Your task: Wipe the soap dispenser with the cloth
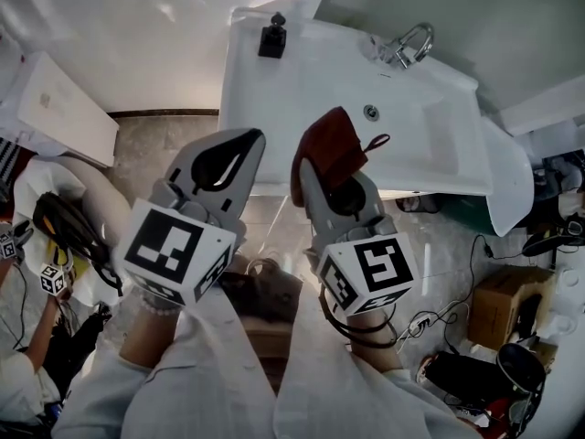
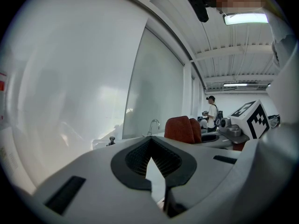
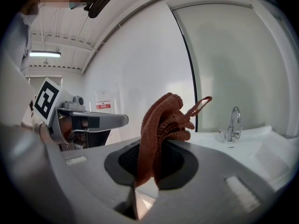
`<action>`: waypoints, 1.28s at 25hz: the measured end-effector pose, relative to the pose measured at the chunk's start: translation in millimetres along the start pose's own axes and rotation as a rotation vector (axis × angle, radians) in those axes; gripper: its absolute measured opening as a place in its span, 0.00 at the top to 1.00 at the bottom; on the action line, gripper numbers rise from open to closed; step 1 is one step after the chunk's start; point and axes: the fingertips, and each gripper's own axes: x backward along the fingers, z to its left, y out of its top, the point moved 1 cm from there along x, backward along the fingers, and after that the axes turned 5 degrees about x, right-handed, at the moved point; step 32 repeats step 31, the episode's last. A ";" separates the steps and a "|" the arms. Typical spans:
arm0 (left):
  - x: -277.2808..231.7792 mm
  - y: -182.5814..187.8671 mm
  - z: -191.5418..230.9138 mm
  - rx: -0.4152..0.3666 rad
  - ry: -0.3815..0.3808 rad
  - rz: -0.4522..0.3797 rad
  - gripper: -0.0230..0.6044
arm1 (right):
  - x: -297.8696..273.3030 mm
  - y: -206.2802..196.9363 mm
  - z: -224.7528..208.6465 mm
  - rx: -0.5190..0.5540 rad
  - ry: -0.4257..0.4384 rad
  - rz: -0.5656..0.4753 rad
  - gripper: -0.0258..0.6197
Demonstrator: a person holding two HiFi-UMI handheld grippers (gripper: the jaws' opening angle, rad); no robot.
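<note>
Cloth [image 3: 161, 134], rust-red and knitted, stands bunched between the jaws of the right gripper [image 1: 322, 183], which are clamped on its lower folds; the upper part and a small hanging loop stick up free above the pads. Just beside it, the left gripper [image 1: 224, 158] is held at about the same height with its jaws closed tip to tip and nothing between them. Both are held in the air in front of the white sink [image 1: 430, 144], over the floor rather than over the basin. Farther off, the tap [image 1: 411, 44] stands at the back edge, and the soap dispenser [image 1: 272, 37], small and black, sits on the sink's left rear corner against the wall, well apart from both tools and untouched. By my reading this is the approach: the cloth is in hand but wiping has not begun. The next move calls for carrying the right gripper forward and leftward across the sink until the free folds meet the dispenser's side. Since the bottle looks light, the left gripper would probably need to open and steady it first.
</note>
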 end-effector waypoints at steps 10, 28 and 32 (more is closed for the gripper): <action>-10.3 -3.2 -5.0 0.004 0.031 0.011 0.96 | -2.2 -3.6 -10.4 0.005 0.040 -0.003 0.87; -15.1 -7.1 -14.5 0.008 0.036 0.021 0.96 | 1.1 -12.8 -14.0 0.004 0.071 0.024 0.87; -14.1 -8.4 -13.6 0.010 0.038 0.025 0.96 | 0.4 -13.3 -12.1 0.003 0.077 0.024 0.87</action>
